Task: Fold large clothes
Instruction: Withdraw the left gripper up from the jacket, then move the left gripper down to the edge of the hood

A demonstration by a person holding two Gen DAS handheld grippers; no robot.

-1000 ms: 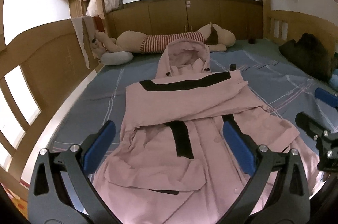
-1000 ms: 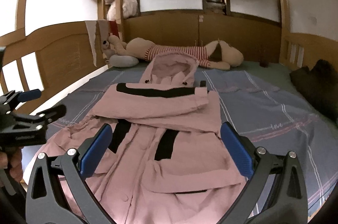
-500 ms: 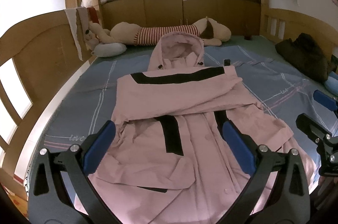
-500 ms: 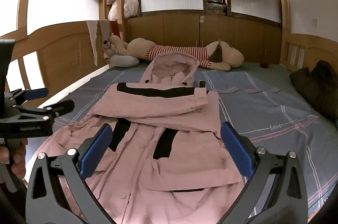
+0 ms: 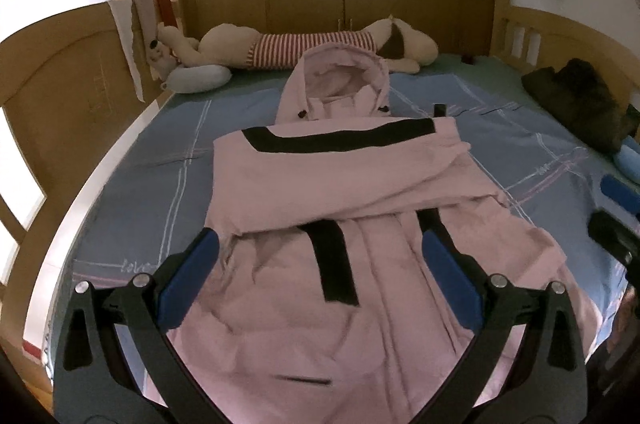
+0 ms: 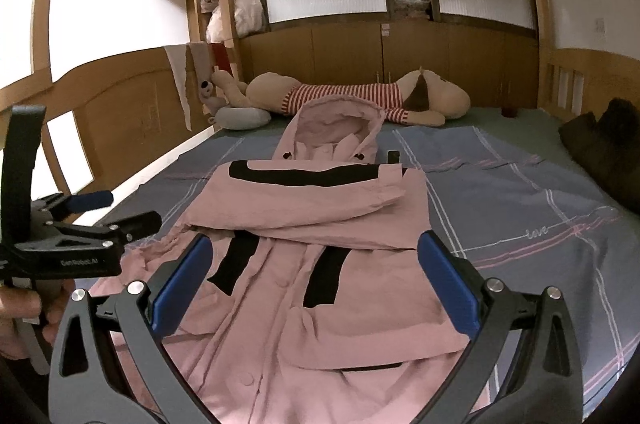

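Both the left gripper [image 5: 320,276] and right gripper [image 6: 310,278] hang spread and empty, now nearer the pink coat [image 5: 340,192] than 1 second ago. It lies on the bed [image 6: 540,208], both sleeves crossed; probably the hem gets folded next.

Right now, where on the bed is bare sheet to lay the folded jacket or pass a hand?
Bare blue sheet lies between the pink jacket and the dark clothing pile; a narrower strip runs between jacket and wooden rail. Crowded: the head end, where the plush dog touches the hood.
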